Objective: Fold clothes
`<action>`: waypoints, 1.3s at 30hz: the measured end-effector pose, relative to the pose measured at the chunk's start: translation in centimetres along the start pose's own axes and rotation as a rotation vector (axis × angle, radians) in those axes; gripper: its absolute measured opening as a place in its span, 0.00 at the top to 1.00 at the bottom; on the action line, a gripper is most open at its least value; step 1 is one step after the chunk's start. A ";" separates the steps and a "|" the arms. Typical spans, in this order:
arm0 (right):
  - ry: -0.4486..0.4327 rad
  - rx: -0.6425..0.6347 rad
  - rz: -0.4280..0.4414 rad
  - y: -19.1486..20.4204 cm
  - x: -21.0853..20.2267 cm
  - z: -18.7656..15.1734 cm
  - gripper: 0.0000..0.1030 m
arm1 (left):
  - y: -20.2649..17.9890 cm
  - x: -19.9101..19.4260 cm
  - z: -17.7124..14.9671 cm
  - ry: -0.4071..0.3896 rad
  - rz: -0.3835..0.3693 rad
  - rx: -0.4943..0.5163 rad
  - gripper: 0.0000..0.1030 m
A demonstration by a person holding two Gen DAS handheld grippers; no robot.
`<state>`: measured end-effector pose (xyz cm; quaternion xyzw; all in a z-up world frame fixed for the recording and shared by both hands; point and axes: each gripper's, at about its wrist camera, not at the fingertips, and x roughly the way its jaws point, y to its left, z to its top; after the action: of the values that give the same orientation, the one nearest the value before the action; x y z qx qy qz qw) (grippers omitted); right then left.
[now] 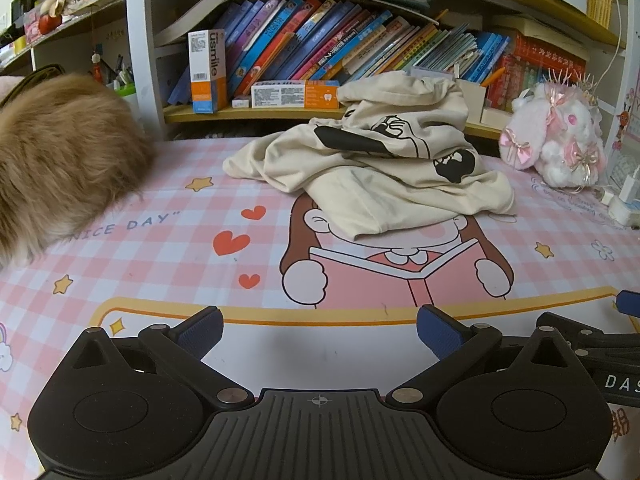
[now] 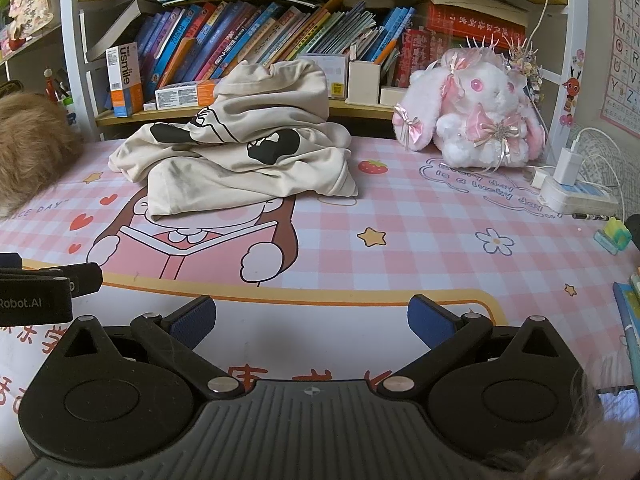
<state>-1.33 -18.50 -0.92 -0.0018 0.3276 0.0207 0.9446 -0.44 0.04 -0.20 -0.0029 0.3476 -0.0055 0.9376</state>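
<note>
Both spread, empty — left hand-held gripper (image 1: 319,332), right hand-held gripper (image 2: 311,322) — "usmile" box (image 1: 207,71) behind crumpled shirt (image 1: 376,160).

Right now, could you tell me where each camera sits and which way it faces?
Left wrist: on the left gripper, low over the mat, facing the crumpled cream shirt and bookshelf; open fingers show.
Right wrist: on the right gripper, further right, facing the plush bunny; open fingers show.
Shared: shirt, bookshelf, bunny.
</note>
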 end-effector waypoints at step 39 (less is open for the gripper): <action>0.035 0.000 0.015 0.1 1.1 0.0 0.00 | -0.1 1.0 0.0 0.050 -0.042 0.016 0.00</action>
<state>-0.43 -18.34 -1.60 0.0004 0.3439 0.0277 0.9386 0.36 -0.12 -0.83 -0.0028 0.3707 -0.0279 0.9283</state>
